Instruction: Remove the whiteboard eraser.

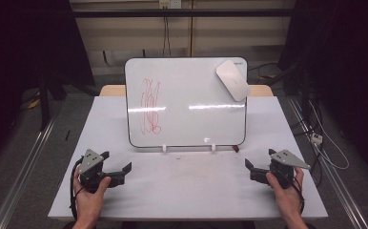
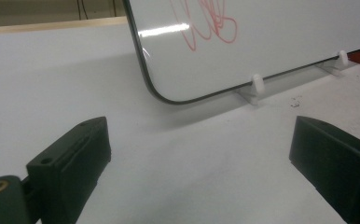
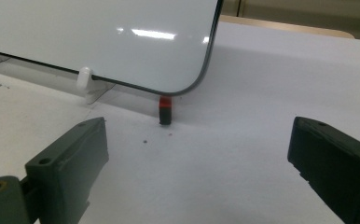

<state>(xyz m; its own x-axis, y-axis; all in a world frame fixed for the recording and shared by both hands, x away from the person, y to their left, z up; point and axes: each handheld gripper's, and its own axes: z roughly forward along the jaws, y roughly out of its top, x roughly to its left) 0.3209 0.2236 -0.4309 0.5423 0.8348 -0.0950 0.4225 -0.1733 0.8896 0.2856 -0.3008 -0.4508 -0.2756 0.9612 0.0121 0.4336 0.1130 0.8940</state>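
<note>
Near the whiteboard [image 1: 187, 102], both grippers' fingers [image 2: 71, 158] [image 3: 68, 163] spread wide, holding nothing.

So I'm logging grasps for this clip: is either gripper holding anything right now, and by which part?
Nothing is held. The left gripper and right gripper both stand open over the bare table, short of the whiteboard.
</note>
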